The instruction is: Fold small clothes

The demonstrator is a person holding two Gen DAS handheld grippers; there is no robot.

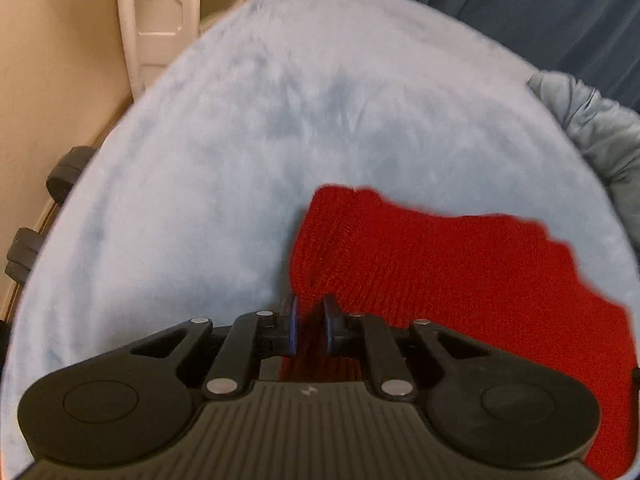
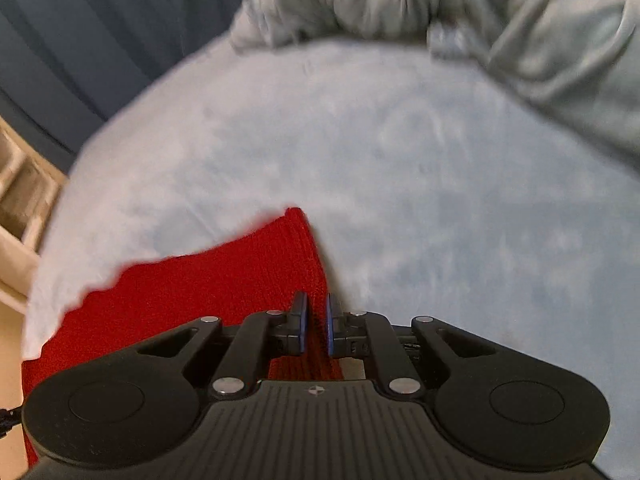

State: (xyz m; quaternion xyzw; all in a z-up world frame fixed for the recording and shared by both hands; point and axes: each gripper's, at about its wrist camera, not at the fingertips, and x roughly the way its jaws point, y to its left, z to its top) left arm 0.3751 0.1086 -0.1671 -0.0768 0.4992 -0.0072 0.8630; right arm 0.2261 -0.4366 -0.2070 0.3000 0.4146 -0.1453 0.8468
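- Now the step in hand is the grasp that starts a fold: both claws are down at the near side of the red knitted garment (image 1: 460, 280), one at each of its two side edges.
- The garment lies flat on a pale blue fleece blanket (image 1: 240, 160), toward the blanket's near edge; what the blanket covers I cannot tell.
- The left claw (image 1: 310, 326) is clenched on the left edge of the garment; red knit fills the narrow gap between its blue pads.
- The right claw (image 2: 316, 326) is clenched on the right edge of the same garment (image 2: 200, 296), with a thin fold of knit pinched between its pads.
- A crumpled grey-green cloth (image 2: 440, 8) lies at the far right edge of the blanket, well apart from the garment.
- I judge that the fold itself is not yet made, because the far part of the garment lies in one layer.
- The next move calls for both claws to lift together and carry the near edge over to the far edge, at equal height and speed, so the knit does not skew.
- The knit looks soft and stretchy, so a shallow pinch may slip; the grip should hold until the edges meet.
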